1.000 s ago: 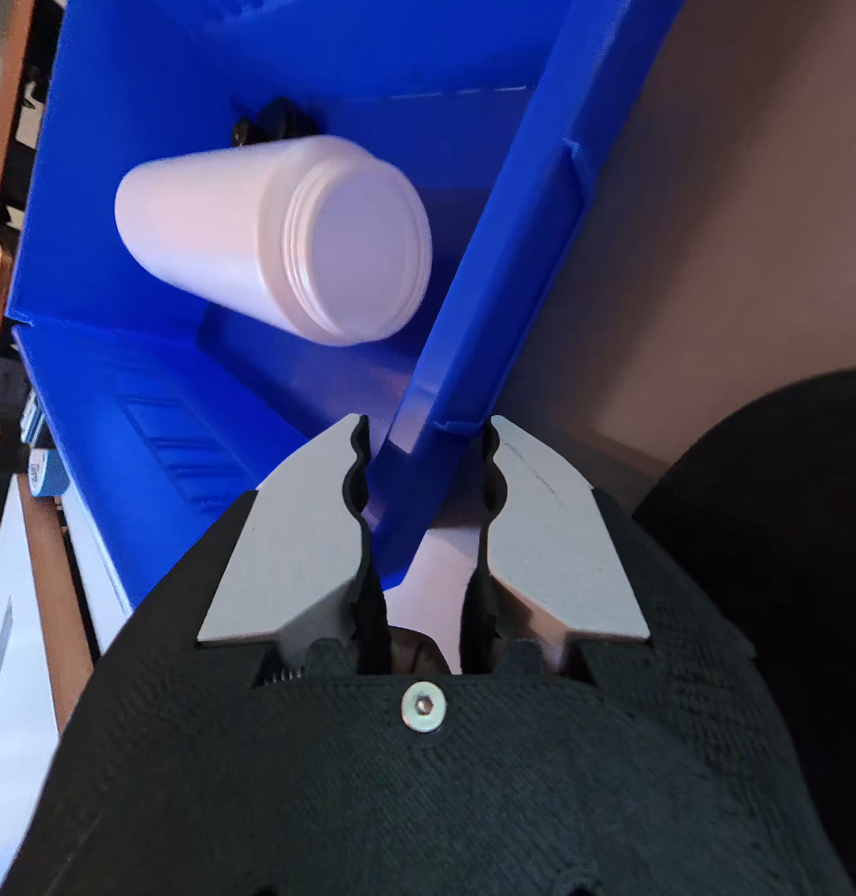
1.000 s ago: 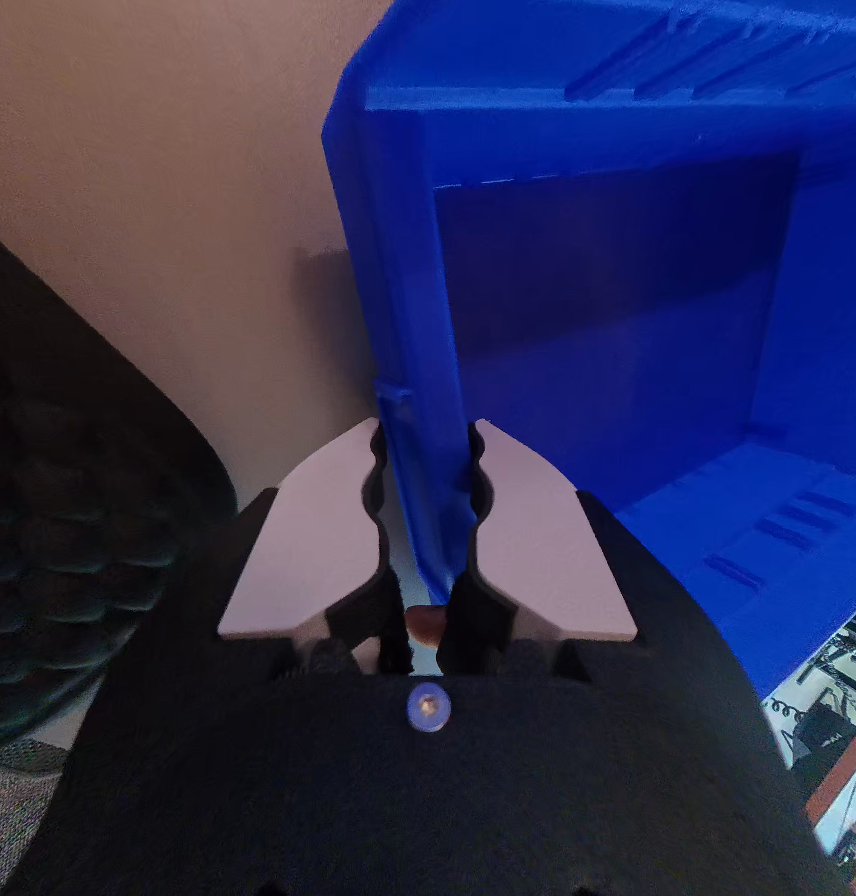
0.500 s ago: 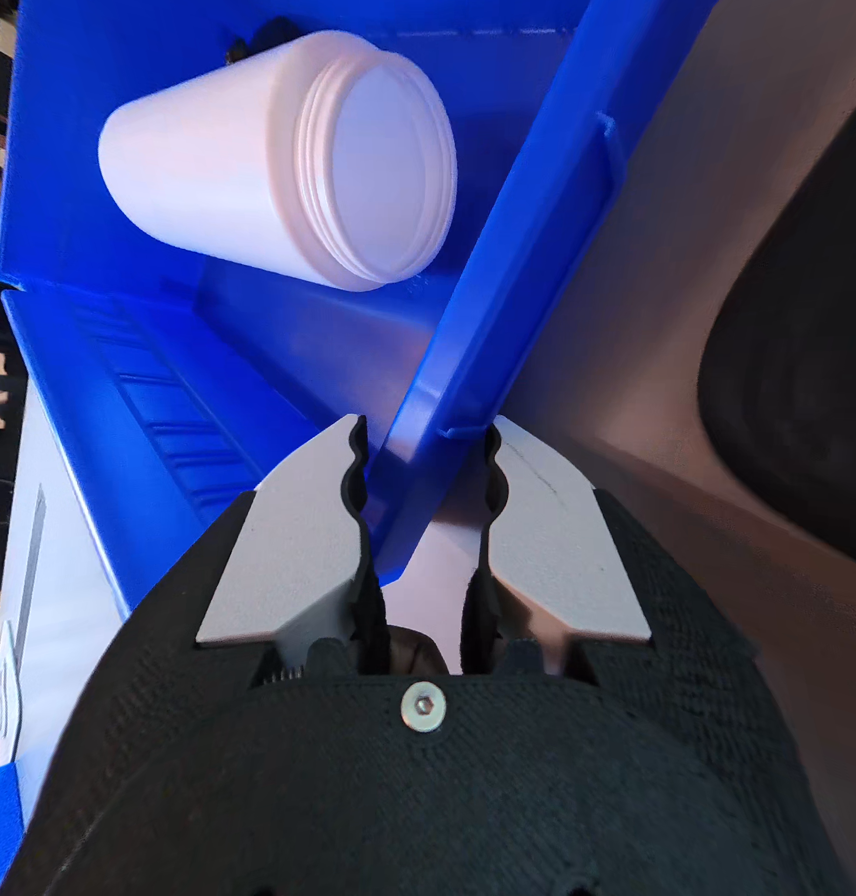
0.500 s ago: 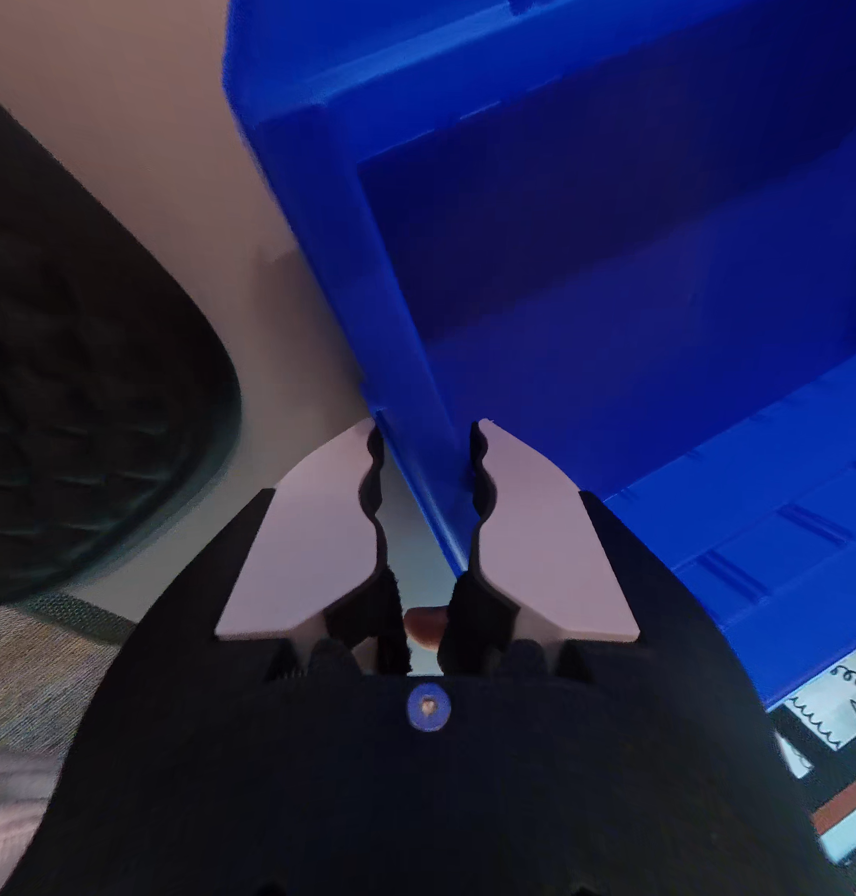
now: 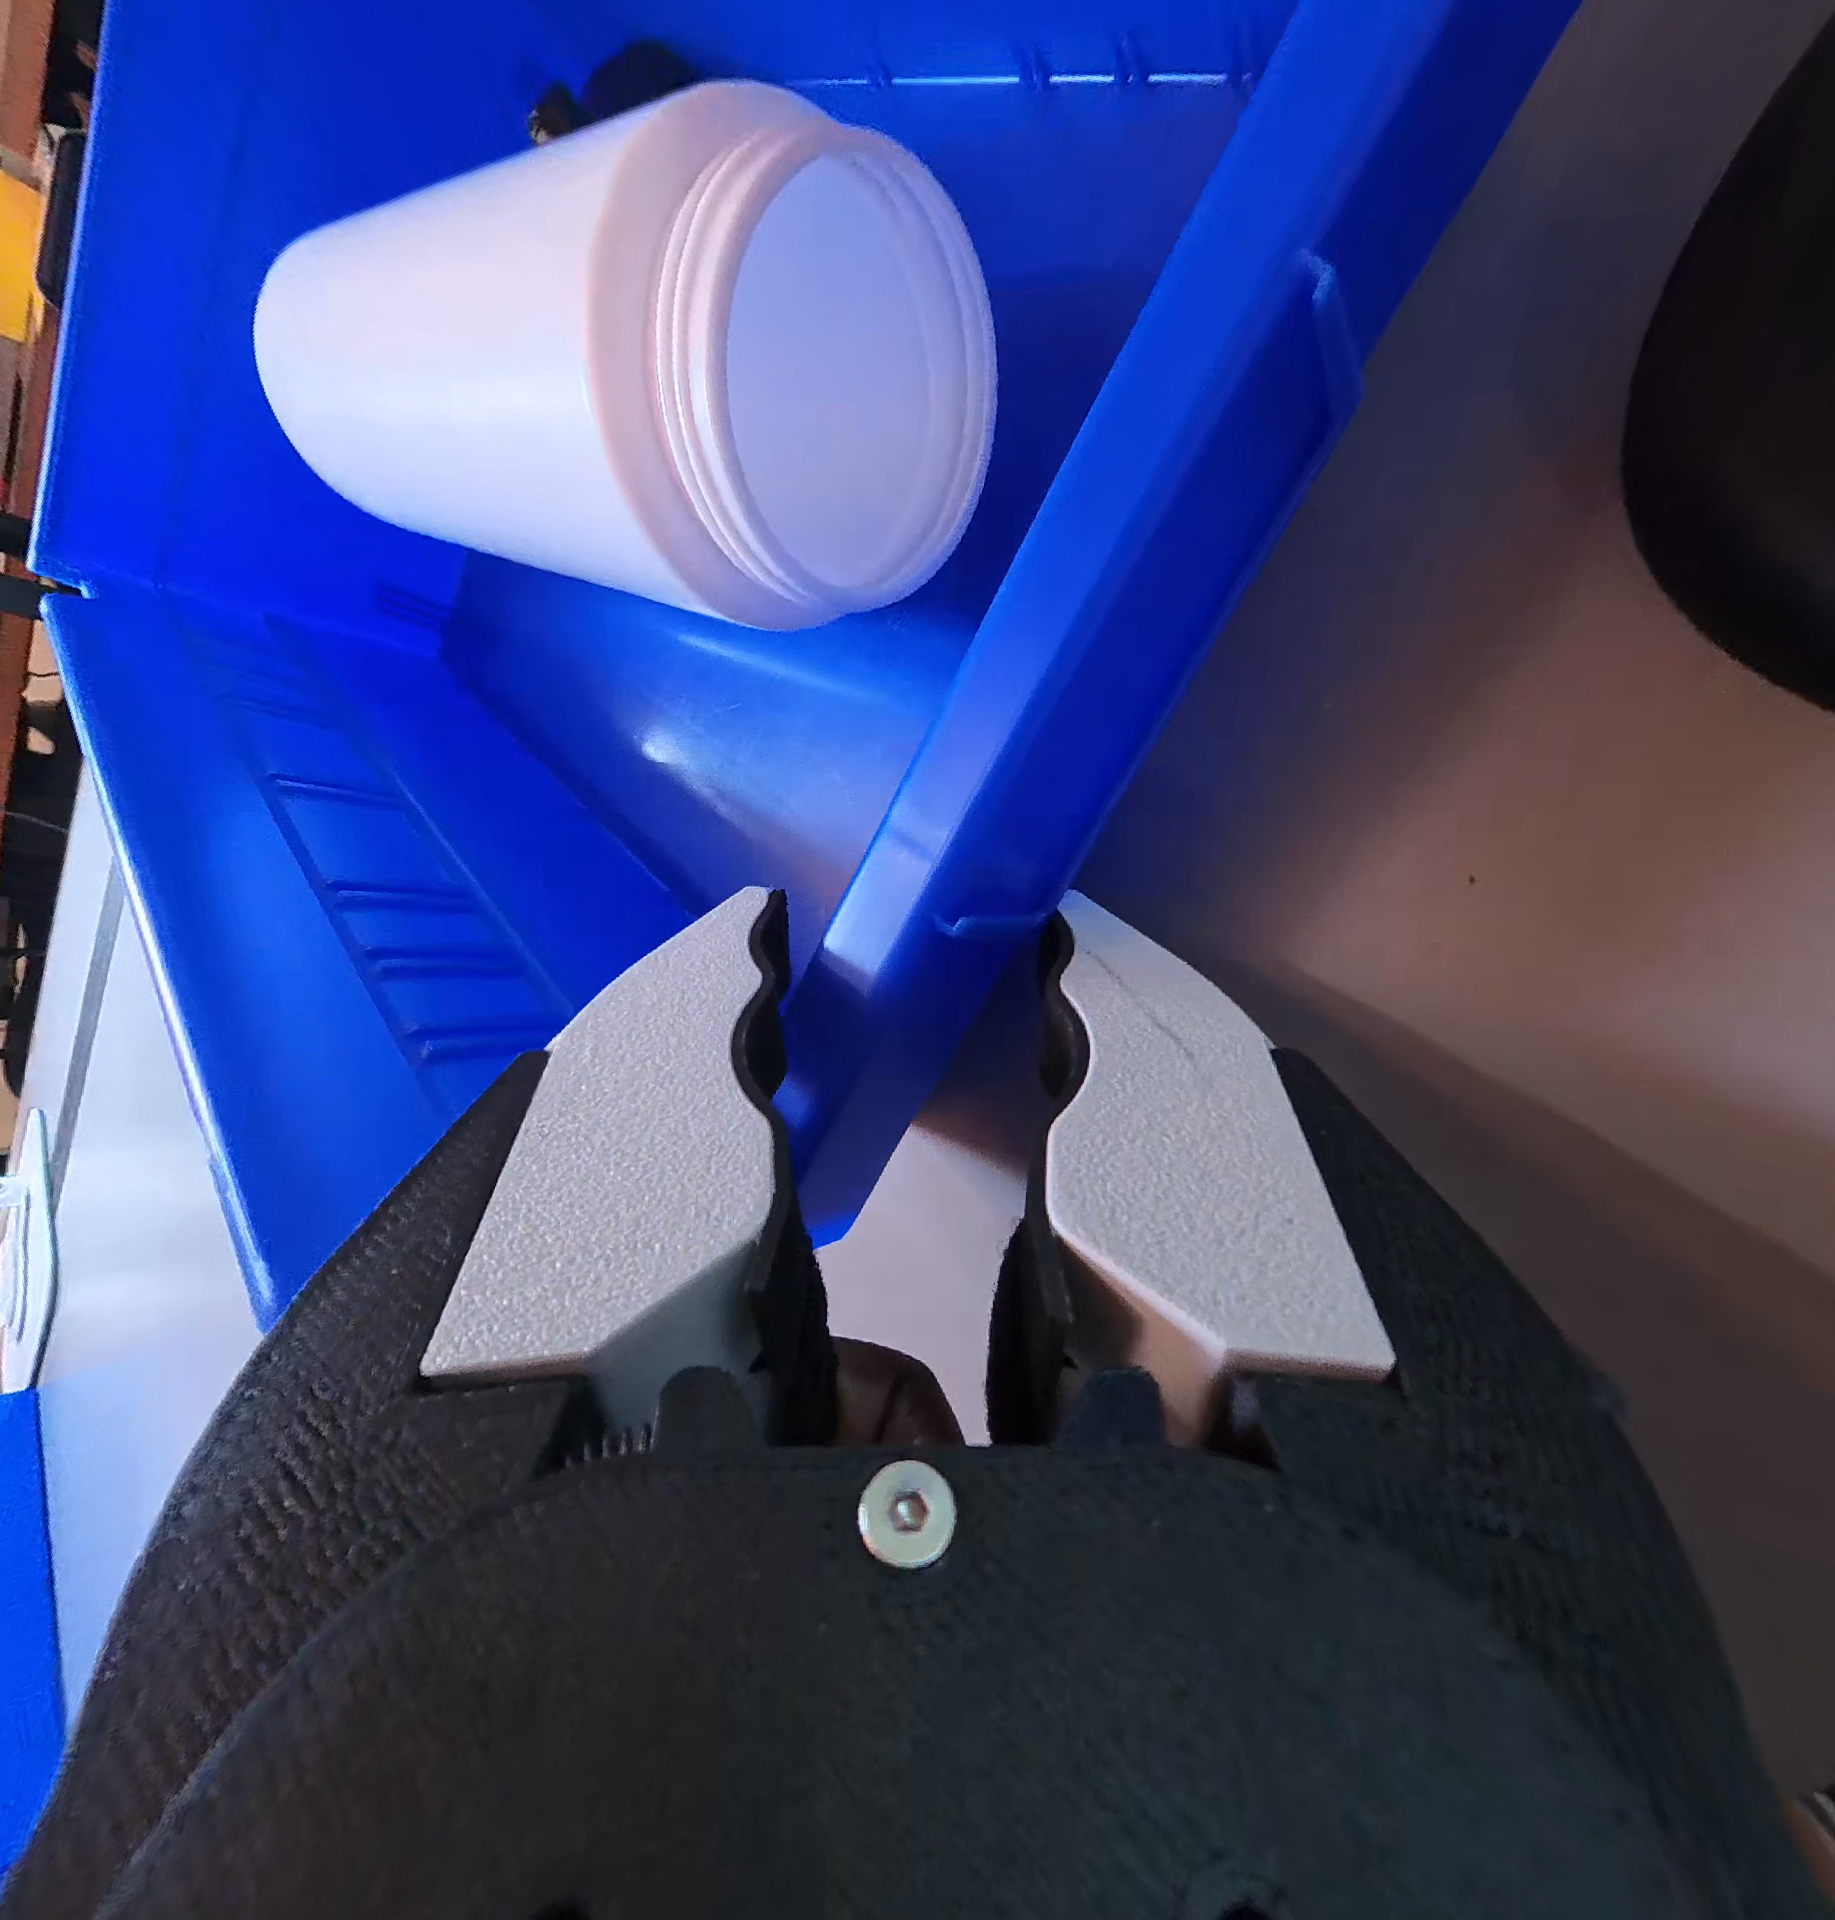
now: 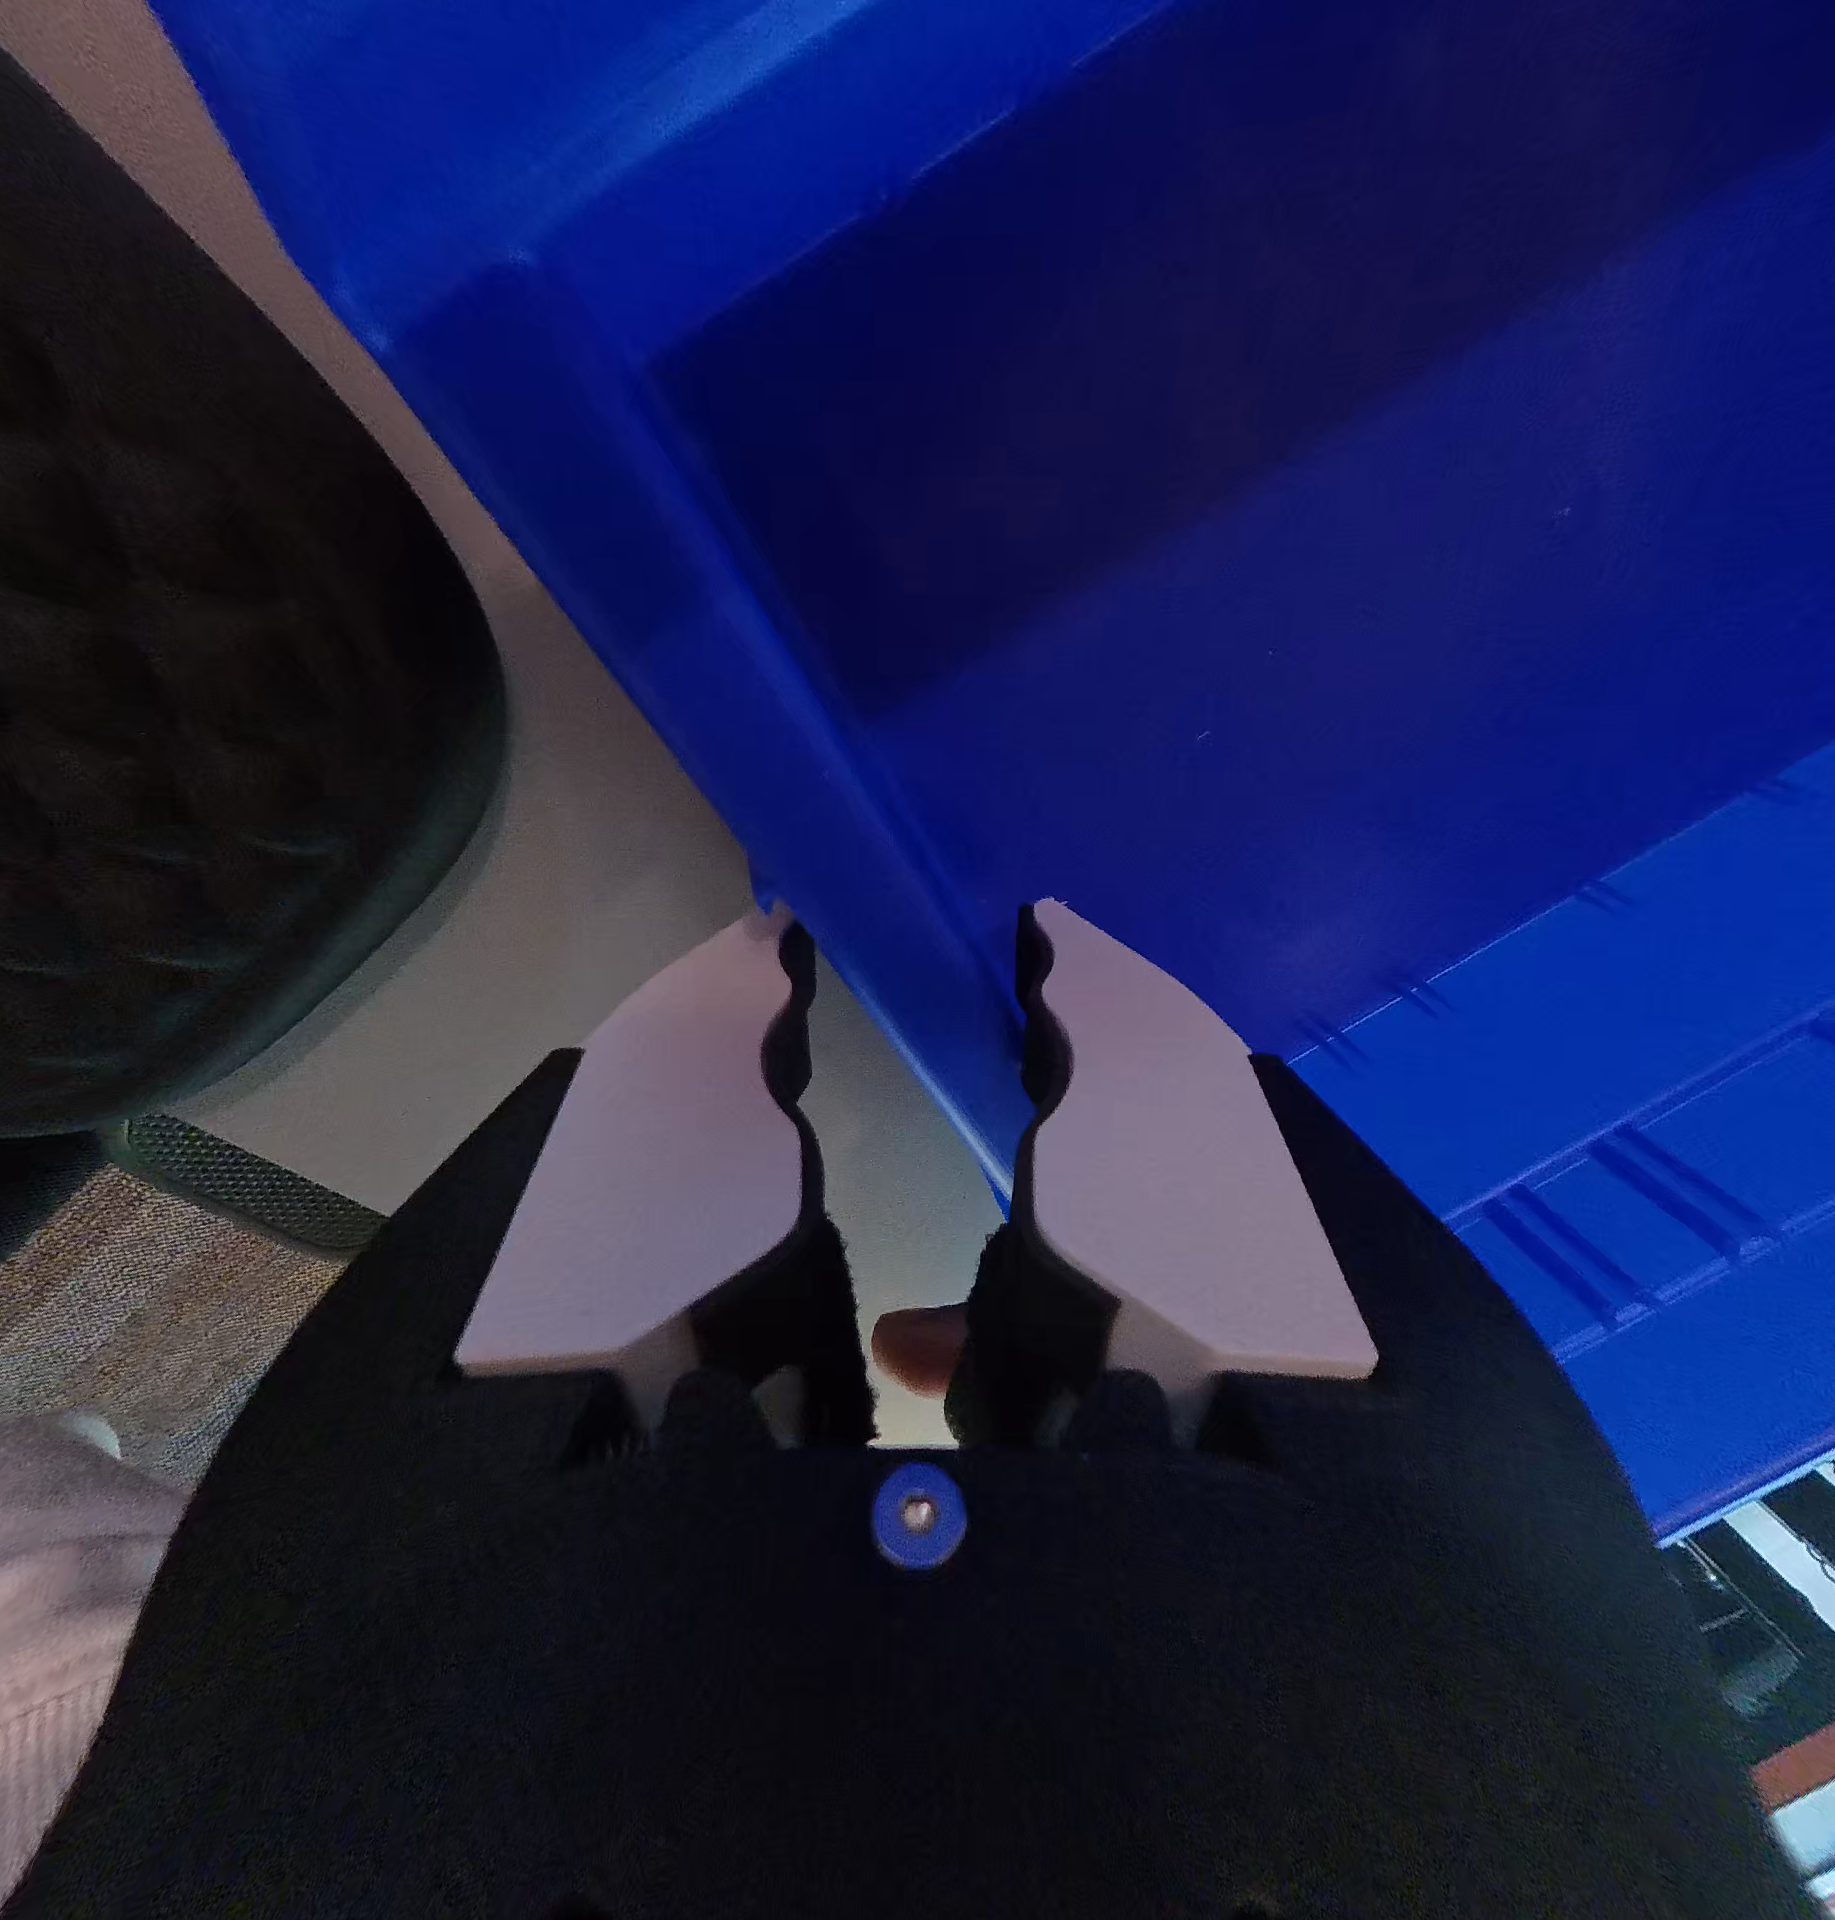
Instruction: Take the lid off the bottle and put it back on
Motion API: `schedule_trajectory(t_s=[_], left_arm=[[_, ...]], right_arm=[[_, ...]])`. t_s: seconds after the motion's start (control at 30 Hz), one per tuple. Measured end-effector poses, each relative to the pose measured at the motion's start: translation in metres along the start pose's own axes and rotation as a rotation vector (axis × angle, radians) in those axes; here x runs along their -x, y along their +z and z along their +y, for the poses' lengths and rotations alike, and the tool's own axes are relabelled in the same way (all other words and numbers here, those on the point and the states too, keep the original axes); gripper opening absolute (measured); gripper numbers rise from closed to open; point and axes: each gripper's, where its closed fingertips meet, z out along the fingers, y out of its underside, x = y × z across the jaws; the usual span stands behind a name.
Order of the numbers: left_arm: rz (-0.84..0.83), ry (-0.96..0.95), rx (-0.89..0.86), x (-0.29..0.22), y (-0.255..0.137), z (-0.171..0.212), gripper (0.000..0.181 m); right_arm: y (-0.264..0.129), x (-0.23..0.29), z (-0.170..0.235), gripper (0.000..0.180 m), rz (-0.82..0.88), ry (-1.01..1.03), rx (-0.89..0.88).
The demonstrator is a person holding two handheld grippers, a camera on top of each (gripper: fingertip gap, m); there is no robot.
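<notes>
A white bottle (image 5: pixel 539 353) lies on its side inside a blue plastic bin (image 5: pixel 1131 540). Its threaded end, with no lid on it, points toward me. A small dark thing (image 5: pixel 622 78) shows behind the bottle, mostly hidden. My left gripper (image 5: pixel 913 925) is shut on the bin's side wall near its corner. My right gripper (image 6: pixel 908 925) is shut on another wall of the same bin (image 6: pixel 1308 520). The bin is held tilted. The bottle does not show in the right wrist view.
A tan surface (image 5: pixel 1515 935) lies beside the bin. A large black rounded object (image 5: pixel 1765 364) sits on it, and also shows in the right wrist view (image 6: pixel 165 623). A white surface (image 5: pixel 113 1143) and shelves lie past the bin's left side. About 70 cm separates my left fingertips from my right.
The bin has tipped further in both views. The bottle has slid and turned inside it, and now lies closer to my left gripper with its threaded end facing me more squarely.
</notes>
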Motion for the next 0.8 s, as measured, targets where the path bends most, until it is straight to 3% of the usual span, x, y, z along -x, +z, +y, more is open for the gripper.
schedule_trajectory(t_s=[0.8], left_arm=[[-0.046, -0.048, 0.036, 0.001, 0.001, -0.001, 0.047]], right_arm=[[0.004, -0.002, -0.011, 0.047, 0.038, -0.112, -0.041]])
